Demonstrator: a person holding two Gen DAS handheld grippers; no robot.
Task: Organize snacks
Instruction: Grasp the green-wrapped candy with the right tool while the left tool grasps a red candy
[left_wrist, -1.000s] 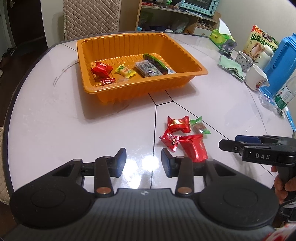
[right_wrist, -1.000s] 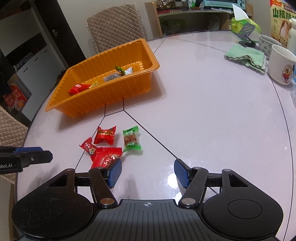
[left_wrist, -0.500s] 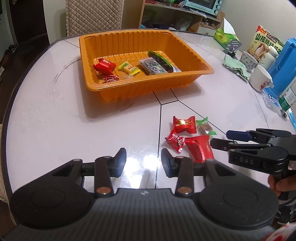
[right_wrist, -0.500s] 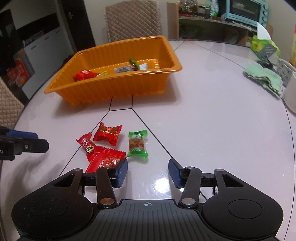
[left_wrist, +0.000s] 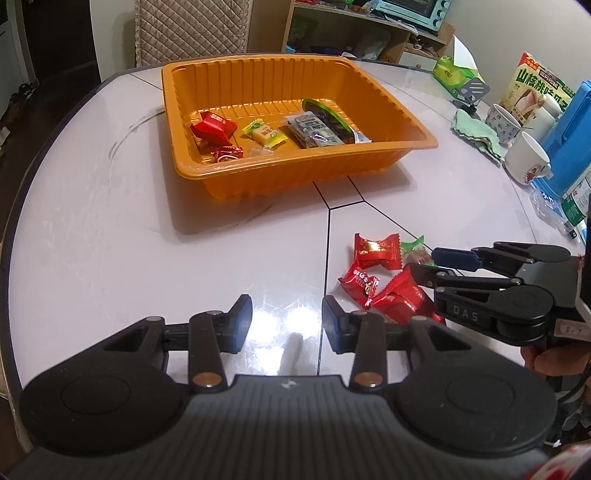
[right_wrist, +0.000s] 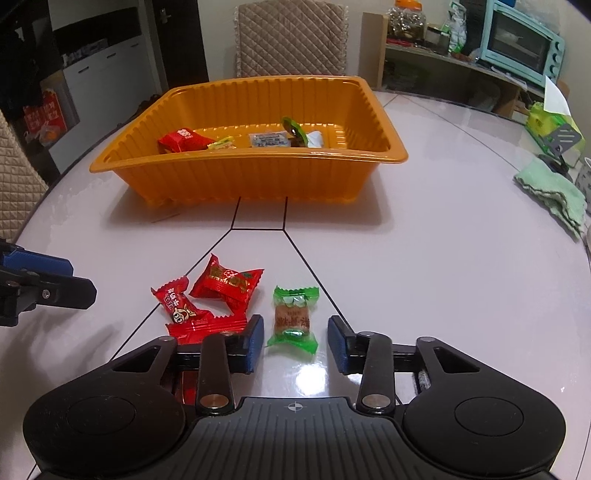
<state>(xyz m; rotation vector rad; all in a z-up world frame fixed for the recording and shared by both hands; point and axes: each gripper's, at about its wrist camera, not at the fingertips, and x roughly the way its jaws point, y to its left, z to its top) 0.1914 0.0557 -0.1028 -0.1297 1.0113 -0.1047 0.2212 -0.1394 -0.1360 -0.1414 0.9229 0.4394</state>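
An orange tray (right_wrist: 251, 177) (left_wrist: 295, 173) stands mid-table and holds red, yellow and grey snack packets. In front of it lie a green-wrapped candy (right_wrist: 293, 317) (left_wrist: 413, 251) and three red candies (right_wrist: 229, 282) (left_wrist: 376, 251). My right gripper (right_wrist: 295, 339) (left_wrist: 424, 262) is low over the table with the green candy between its blue pads. Its jaws are closing, and a gap still shows on each side of the wrapper. My left gripper (left_wrist: 288, 317) (right_wrist: 79, 278) hovers left of the red candies, narrowly open with only bare table between its fingers.
A folded green cloth (right_wrist: 550, 192), two mugs (left_wrist: 526, 158), a blue jug (left_wrist: 569, 140) and a tissue box (right_wrist: 546, 122) crowd the right side of the white table. A quilted chair (right_wrist: 291, 37) stands behind the tray. A hand (left_wrist: 550, 362) holds the right gripper's handle.
My right gripper has slid left to the loose candies, rolled level, and its jaws have narrowed around the green candy. The left gripper has stayed put.
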